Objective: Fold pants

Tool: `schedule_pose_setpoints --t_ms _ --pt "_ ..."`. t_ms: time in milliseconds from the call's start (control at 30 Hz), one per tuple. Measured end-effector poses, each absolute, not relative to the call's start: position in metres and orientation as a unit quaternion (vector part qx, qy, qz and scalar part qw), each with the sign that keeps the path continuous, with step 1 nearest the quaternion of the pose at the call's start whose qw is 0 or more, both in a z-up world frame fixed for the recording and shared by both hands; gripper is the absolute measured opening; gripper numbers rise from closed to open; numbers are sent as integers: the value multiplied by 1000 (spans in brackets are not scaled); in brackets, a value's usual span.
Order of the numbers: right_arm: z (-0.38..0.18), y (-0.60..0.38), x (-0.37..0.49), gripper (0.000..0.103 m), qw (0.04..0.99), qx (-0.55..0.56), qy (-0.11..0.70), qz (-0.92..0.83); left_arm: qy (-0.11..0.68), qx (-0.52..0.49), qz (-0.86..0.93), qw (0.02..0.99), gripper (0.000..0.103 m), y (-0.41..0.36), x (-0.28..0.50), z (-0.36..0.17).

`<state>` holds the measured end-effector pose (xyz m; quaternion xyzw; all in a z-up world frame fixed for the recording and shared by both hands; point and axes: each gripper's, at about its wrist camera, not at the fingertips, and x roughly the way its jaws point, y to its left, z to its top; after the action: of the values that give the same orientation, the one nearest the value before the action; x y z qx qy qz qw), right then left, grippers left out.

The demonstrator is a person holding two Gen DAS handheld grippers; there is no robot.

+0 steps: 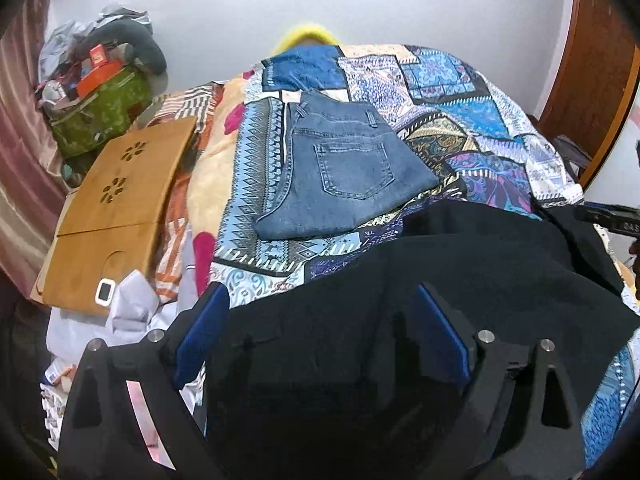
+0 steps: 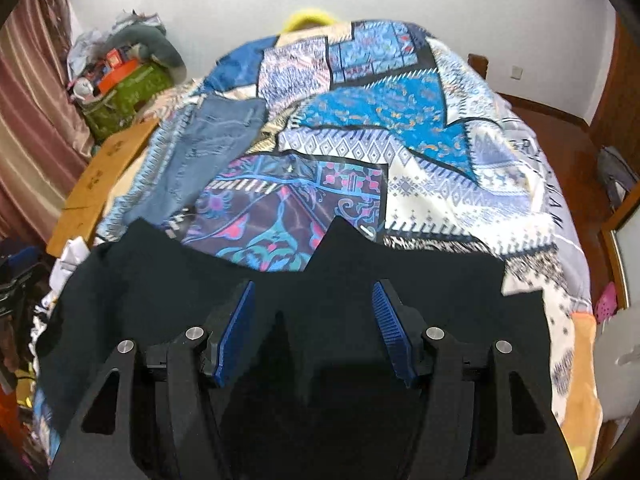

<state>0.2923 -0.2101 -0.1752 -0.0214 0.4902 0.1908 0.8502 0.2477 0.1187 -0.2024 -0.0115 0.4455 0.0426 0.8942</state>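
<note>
Black pants (image 1: 460,264) lie across the near edge of the bed; they also show in the right wrist view (image 2: 168,280), with two raised points of cloth at the far edge. My left gripper (image 1: 320,304) is open, its blue pads wide apart just above the black cloth. My right gripper (image 2: 314,300) is open too, over the black pants, holding nothing. A folded pair of blue jeans (image 1: 344,168) lies farther up the bed; in the right wrist view the jeans (image 2: 208,152) are at the left.
The bed has a patchwork blue bedspread (image 2: 400,152). A wooden lap tray (image 1: 120,200) lies on the left side of the bed. A green bag (image 1: 100,116) piled with things stands at the back left. Crumpled pale cloth (image 1: 132,312) lies near the left gripper.
</note>
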Motion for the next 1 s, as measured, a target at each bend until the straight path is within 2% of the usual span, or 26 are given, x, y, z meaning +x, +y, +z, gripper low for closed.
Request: schedule_pose_setpoints --t_ms 267,300,367,400,467,533,667,1000 --pt "-221 -197 339 56 821 -37 543 175 468 1 36 883 93 113 276 -228" --pt "-225 -197 342 47 817 -33 548 176 471 1 33 882 93 112 278 -231" --pt "-233 -200 344 38 813 -13 553 183 476 2 30 879 94 110 281 -235" --pt "-232 -201 343 29 816 -11 549 182 478 4 29 878 94 108 282 -236" --pt "-228 -204 339 19 821 -14 542 179 481 7 26 876 94 105 283 -237" --pt "-222 -208 337 16 827 -12 533 180 483 8 27 875 94 102 283 -237" --pt "-188 -229 329 15 852 10 493 177 490 1 18 871 94 95 277 -233" --pt "-46 -317 302 14 920 64 355 156 513 43 -3 857 94 46 257 -231"
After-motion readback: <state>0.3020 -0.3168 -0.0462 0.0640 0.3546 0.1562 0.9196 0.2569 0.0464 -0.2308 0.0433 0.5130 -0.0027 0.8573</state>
